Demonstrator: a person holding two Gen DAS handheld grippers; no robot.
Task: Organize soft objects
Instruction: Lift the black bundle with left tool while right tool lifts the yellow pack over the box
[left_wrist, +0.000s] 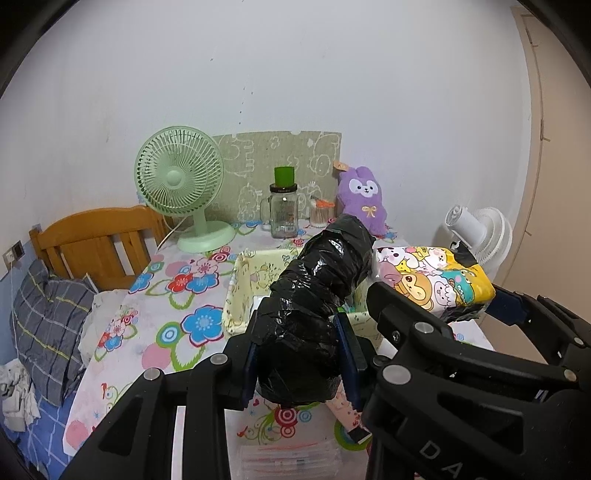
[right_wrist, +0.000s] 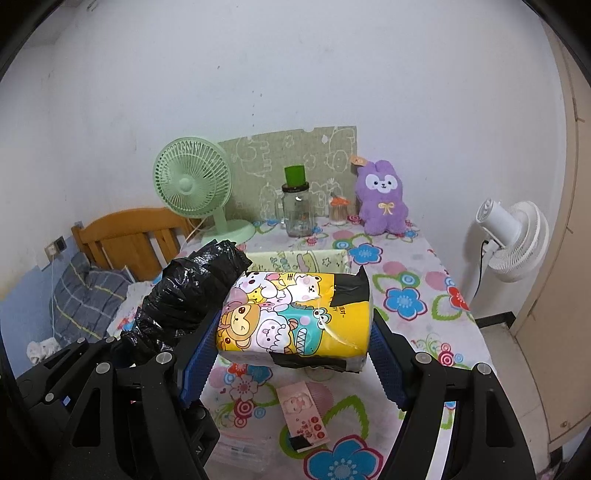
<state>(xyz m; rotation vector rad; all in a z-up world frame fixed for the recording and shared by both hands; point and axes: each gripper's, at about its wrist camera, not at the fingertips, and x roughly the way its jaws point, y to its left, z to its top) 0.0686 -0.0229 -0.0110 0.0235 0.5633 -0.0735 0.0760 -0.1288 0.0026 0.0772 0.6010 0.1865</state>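
Yellow cartoon-print plastic-wrapped tissue pack (right_wrist: 295, 317): clamped across its width in my right gripper (right_wrist: 295, 354), held above floral table.
Looks light, squashy; film slippery, so grip mid-body.
Long black crinkled plastic-wrapped bundle (left_wrist: 317, 295): my left gripper (left_wrist: 299, 354) clamped on near end; far end possibly droops.
Both near pale yellow storage basket (left_wrist: 236, 288).
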